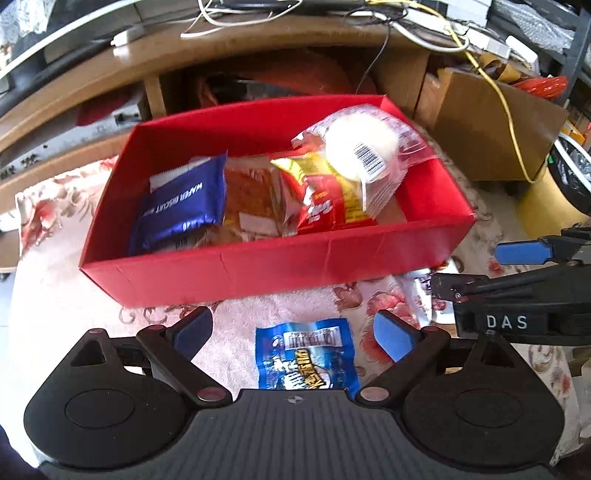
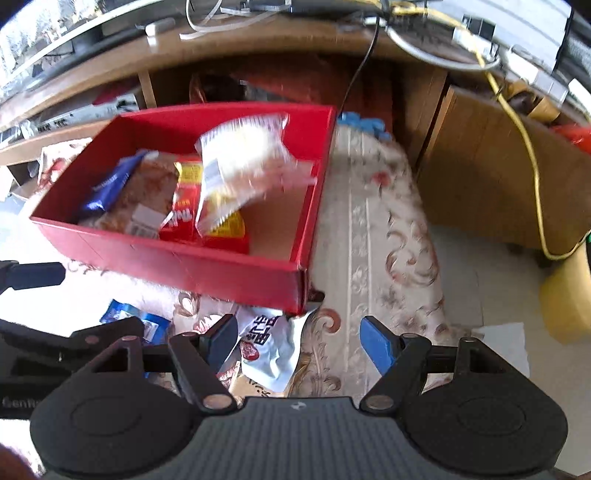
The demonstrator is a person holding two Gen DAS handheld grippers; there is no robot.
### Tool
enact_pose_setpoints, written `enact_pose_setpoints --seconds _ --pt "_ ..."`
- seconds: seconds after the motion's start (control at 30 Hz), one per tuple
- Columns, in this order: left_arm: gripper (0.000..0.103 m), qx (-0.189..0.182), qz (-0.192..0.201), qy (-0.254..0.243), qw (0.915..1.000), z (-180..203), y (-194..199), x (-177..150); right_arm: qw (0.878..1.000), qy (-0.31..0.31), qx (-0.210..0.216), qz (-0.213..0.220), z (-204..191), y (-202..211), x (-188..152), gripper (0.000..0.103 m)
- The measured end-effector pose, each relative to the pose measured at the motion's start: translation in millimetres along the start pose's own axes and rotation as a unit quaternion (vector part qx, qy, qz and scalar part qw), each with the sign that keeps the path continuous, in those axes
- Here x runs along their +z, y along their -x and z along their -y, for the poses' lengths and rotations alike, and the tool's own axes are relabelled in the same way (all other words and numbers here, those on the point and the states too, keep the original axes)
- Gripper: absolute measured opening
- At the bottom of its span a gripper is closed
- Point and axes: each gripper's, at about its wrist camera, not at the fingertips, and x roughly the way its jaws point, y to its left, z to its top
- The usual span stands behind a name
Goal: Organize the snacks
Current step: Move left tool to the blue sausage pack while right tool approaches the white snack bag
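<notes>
Left wrist view: blue snack packet lengthwise toward red box, between wide-open, empty jaws.

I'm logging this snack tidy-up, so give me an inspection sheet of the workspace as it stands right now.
Surface: floral cloth, partly bare.
Job's things: red box holds a wafer pack, orange pack, red-yellow pack and clear bun pack; blue packet and white packet lie outside, in front of it.
Clutter: nothing seen on the cloth.
Grippers: left gripper open over the blue packet; right gripper open near the white packet.
Cables: yellow cable, white cords on the desk.
Surroundings: wooden desk, cardboard box.
</notes>
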Motion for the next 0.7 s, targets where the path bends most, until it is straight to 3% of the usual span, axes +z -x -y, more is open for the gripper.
enact_pose_setpoints --seconds 0.27,0.37,0.53,0.7 --pt "0.097 -0.006 -0.02 0.034 0.9992 -15.8 -11.9 1.1 0.999 -0.026 0.022 -0.036 -5.0 -30.5 9.2 0.071" --pt "0.097 0.0 -0.02 0.031 0.9993 -17.5 -11.0 0.2 0.999 -0.005 0.019 -0.049 -16.1 -40.4 8.2 0.07" --pt "0.097 -0.001 -0.029 0.024 0.9993 -16.9 -13.9 -2.9 0.999 0.015 0.011 -0.044 -20.3 -36.9 4.3 0.053" --pt "0.098 -0.003 -0.041 0.009 0.9991 -11.3 -19.8 -7.0 0.999 0.026 0.008 -0.042 -15.1 -22.8 -7.4 0.053"
